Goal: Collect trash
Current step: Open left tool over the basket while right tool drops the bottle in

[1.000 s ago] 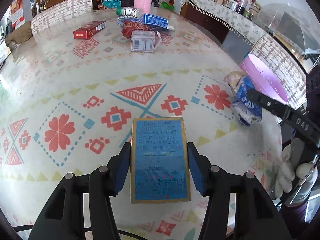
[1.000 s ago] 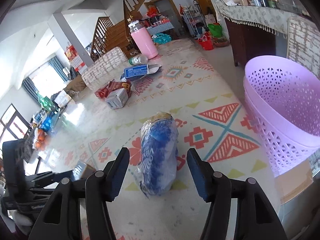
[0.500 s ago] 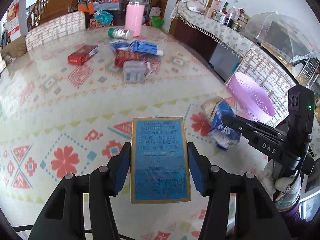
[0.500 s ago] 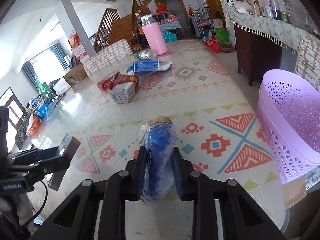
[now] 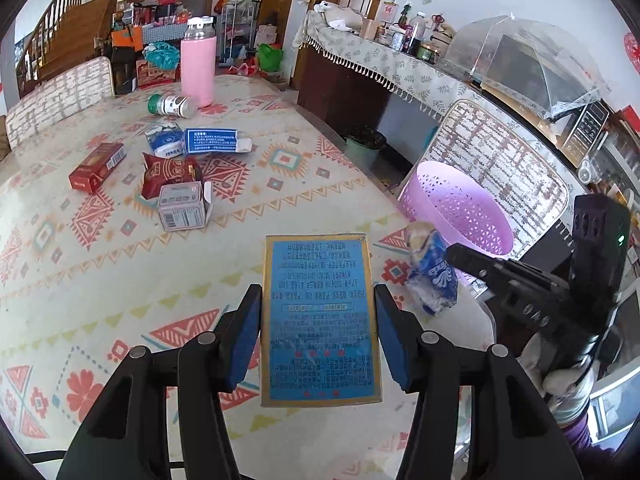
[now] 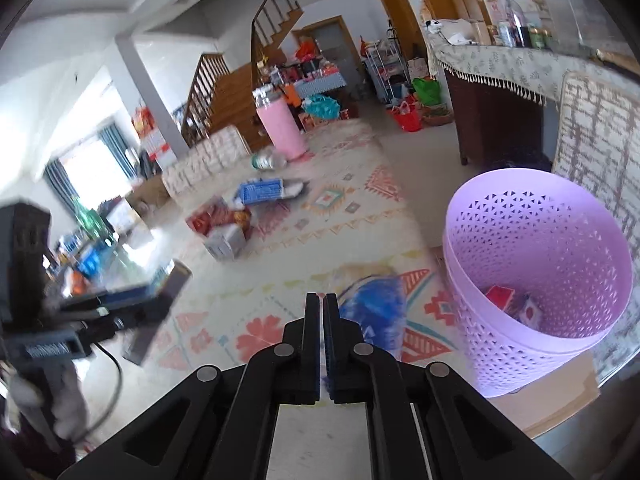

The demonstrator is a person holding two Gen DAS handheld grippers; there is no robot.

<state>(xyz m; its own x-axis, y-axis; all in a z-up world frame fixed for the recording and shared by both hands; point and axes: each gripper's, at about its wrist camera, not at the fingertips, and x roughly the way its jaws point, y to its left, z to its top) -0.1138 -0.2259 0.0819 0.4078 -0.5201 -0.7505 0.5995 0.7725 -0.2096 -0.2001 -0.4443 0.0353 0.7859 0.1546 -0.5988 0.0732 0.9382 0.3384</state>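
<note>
- The blue box point(image 5: 319, 320) with a gold rim sits upright between the blue pads point(image 5: 245, 338) of the left gripper point(image 5: 318, 336), pinched on both long sides and held above the patterned table point(image 5: 100, 280).
- The blue wrapper point(image 5: 434, 276) is crumpled and pinched in the right gripper point(image 5: 454, 252) — seen from the left wrist it hangs at the black fingertips, just beside the basket point(image 5: 460, 208) and over the table's edge.
- From the right wrist, the right gripper point(image 6: 322, 308) has its fingers pressed almost flat together, with only a thin bit of wrapper point(image 6: 376, 308) showing between and past them; the view is blurred.
- The lilac basket point(image 6: 532, 344) stands off the table to the right, on a cardboard-coloured surface, and holds a few small red and white packs point(image 6: 514, 304) at its bottom.
- Farther up the table lies the rest of the trash: a white carton point(image 5: 182, 208) with its flap open, a dark red packet point(image 5: 170, 172) touching it from behind, a red box point(image 5: 96, 166) to the left, a blue-and-white tube box point(image 5: 212, 140) next to a small blue-and-white pack point(image 5: 164, 144), and a green-capped jar point(image 5: 170, 105) on its side.
- A tall pink bottle point(image 5: 198, 66) stands upright just behind the jar — near the table's far edge.
- The left gripper point(image 6: 132, 304) shows blurred at the left of the right wrist view, with the box a dark slab in it.
</note>
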